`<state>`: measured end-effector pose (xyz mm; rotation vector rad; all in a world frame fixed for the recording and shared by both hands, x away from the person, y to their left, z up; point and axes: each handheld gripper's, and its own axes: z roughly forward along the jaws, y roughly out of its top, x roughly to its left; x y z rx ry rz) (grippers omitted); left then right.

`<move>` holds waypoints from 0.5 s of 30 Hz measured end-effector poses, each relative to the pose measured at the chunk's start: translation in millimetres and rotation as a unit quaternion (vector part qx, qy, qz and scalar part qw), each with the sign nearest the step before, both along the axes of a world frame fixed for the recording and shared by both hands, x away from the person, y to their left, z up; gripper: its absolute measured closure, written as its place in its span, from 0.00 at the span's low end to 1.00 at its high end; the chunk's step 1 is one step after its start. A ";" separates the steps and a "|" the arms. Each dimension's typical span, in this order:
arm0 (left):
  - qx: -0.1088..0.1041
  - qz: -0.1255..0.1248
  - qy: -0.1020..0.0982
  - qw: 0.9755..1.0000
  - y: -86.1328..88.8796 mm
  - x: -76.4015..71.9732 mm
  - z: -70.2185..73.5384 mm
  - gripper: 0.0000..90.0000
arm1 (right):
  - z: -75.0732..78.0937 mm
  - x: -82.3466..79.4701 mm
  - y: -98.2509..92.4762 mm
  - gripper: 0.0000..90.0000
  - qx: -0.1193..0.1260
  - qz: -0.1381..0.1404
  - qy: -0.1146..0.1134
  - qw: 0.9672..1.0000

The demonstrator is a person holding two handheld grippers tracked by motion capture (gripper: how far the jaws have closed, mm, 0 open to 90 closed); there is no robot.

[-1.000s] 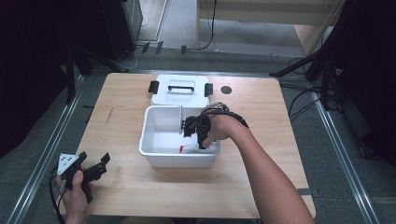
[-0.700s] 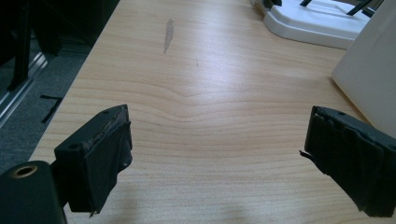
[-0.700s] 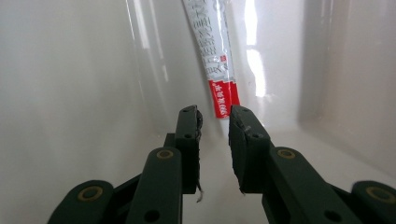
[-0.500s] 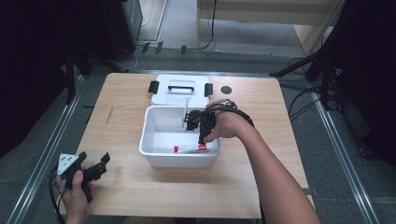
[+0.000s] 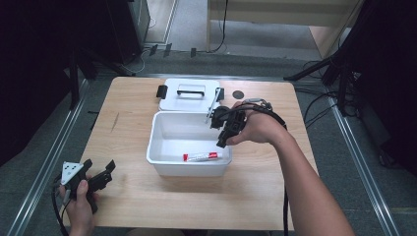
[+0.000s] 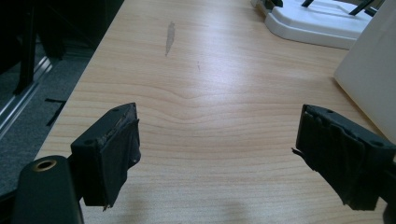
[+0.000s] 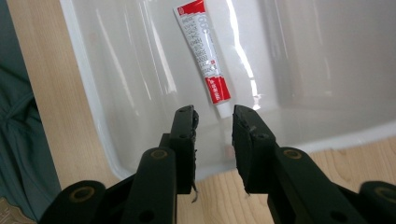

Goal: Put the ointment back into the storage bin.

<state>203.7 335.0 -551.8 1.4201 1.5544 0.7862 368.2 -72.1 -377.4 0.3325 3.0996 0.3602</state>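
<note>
A white tube with red ends [image 5: 200, 157] [image 7: 203, 51] lies flat on the floor of the open white box [image 5: 189, 168] [image 7: 116, 93], near its front wall. My right gripper [image 5: 220, 132] [image 7: 214, 116] hovers over the box's right rim, its jaws narrowly open with nothing between them, tips just short of the tube's cap. My left gripper [image 5: 100, 166] [image 6: 217, 135] is held low over the table's front left corner, wide open and holding nothing.
The box's white lid [image 5: 189, 93] [image 6: 317, 23], with a black handle and latches, lies flat behind the box. A small dark disc [image 5: 238, 94] sits on the table to the lid's right. The box wall [image 6: 373, 79] stands to the left gripper's right.
My right gripper has drawn up and back out of the box toward its right rim. The tube now lies alone on the box floor. The left gripper has stayed put.
</note>
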 end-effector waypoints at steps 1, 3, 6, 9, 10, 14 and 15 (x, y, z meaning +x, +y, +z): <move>0.001 0.000 0.001 1.000 0.1 0.1 0.0 0.16 | 2.7 -0.4 -3.4 0.78 0.005 -0.005 -0.001 1.000; 0.001 0.000 0.001 1.000 0.1 0.1 0.0 0.16 | 5.3 -0.6 -6.8 0.77 0.011 -0.007 -0.001 1.000; 0.000 0.000 0.000 1.000 0.2 -0.1 0.0 0.16 | 14.0 -2.0 -21.7 0.74 0.026 -0.018 -0.006 0.999; -0.001 -0.004 0.002 1.000 0.5 -0.4 0.0 0.16 | 18.6 -3.9 -34.4 0.72 0.030 -0.029 -0.012 0.999; -0.002 -0.003 0.003 1.000 0.5 -0.2 -0.1 0.16 | 18.9 -3.7 -38.8 0.70 0.034 -0.030 -0.014 0.999; -0.006 -0.001 0.007 1.000 0.9 0.5 -0.2 0.16 | 17.9 -4.9 -52.1 0.66 0.034 -0.047 -0.013 0.998; -0.008 -0.001 0.009 1.000 1.5 0.5 -0.2 0.16 | 15.1 -5.0 -61.4 0.65 0.039 -0.058 -0.011 0.998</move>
